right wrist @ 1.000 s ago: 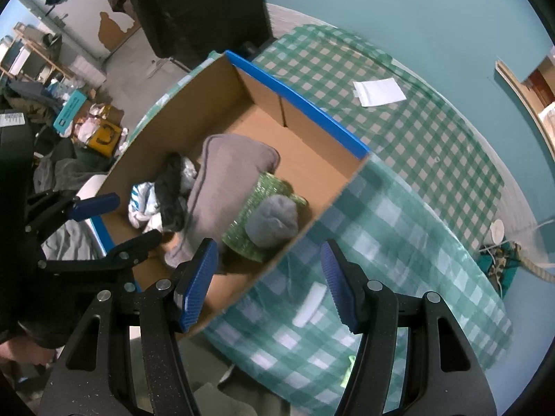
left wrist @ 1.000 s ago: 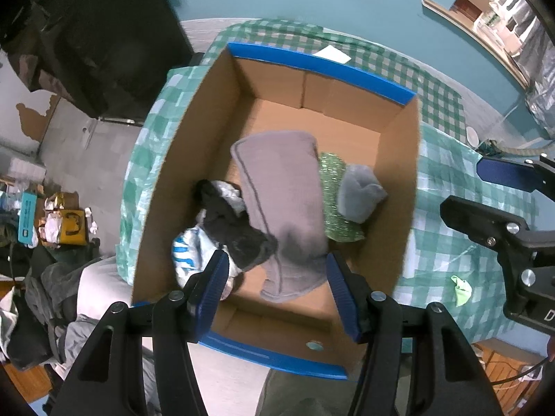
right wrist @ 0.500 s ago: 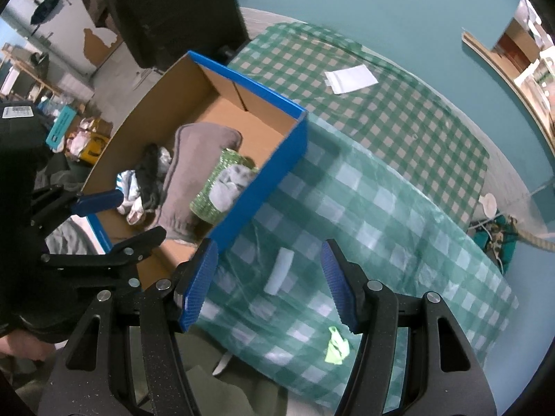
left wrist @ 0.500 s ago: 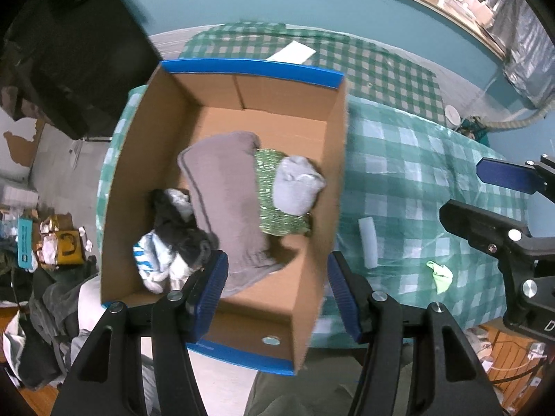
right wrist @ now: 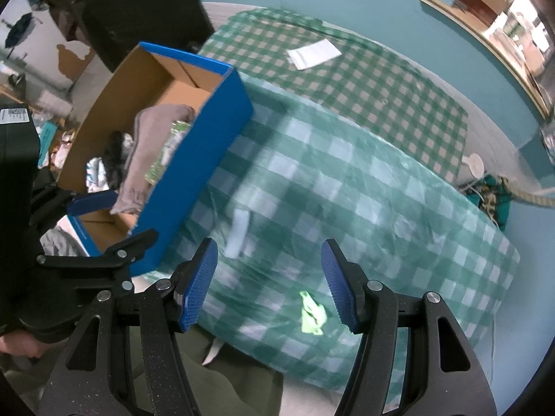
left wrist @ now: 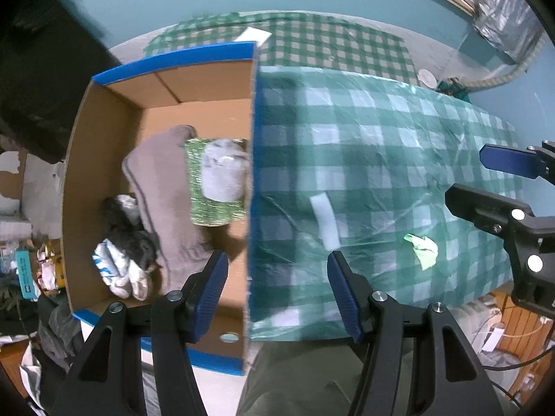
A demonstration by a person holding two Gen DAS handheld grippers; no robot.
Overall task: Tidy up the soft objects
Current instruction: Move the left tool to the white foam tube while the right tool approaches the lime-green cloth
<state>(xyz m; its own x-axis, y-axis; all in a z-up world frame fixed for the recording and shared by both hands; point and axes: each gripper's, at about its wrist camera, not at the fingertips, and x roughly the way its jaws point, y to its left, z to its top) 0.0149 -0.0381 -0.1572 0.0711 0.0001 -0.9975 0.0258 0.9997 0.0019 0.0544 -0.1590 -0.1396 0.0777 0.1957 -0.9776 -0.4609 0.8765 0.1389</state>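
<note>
A blue-sided cardboard box (left wrist: 104,138) (right wrist: 204,152) stands at the left end of the checked table. Inside lie a grey towel (left wrist: 159,187), a glittery green cloth (left wrist: 204,208) with a pale grey bundle (left wrist: 223,170) on it, and dark and striped socks (left wrist: 121,242). On the tablecloth rest a white strip (left wrist: 324,220) (right wrist: 239,232) and a small bright green piece (left wrist: 421,248) (right wrist: 312,312). My left gripper (left wrist: 277,277) hangs open over the box's right wall. My right gripper (right wrist: 269,277) is open above the cloth, with nothing between its fingers.
The green checked tablecloth (right wrist: 381,190) covers the table. A white paper (right wrist: 314,53) lies at its far side. A dark cabinet (right wrist: 138,7) stands behind the box, floor clutter lies at the left, and a person's green trousers (left wrist: 312,381) are at the near edge.
Both grippers have swept to the right, away from above the box toward the open tablecloth. The white strip and green piece have come into view. Nothing was picked up.
</note>
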